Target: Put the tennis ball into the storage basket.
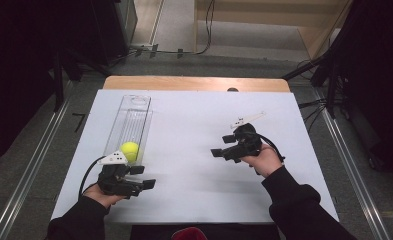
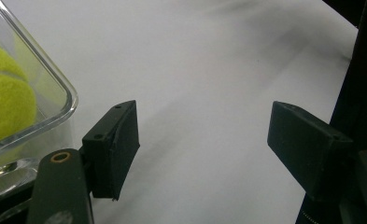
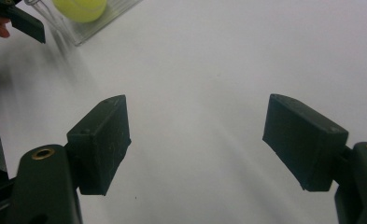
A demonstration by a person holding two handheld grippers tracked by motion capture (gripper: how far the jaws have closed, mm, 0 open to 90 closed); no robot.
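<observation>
While both sets of fingers (image 2: 116,149) spread, empty: tennis ball (image 1: 130,149) in clear tray (image 1: 134,107), just beside left gripper (image 1: 140,176).

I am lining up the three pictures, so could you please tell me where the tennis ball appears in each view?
High view: the tennis ball lies at the near end of the clear tray, left of centre, just beyond the left gripper.
Left gripper view: at the left edge, behind the tray's clear wall.
Right gripper view: at the top edge, left of centre, in the tray.
Shared landmark: the clear tray on the white table.
</observation>
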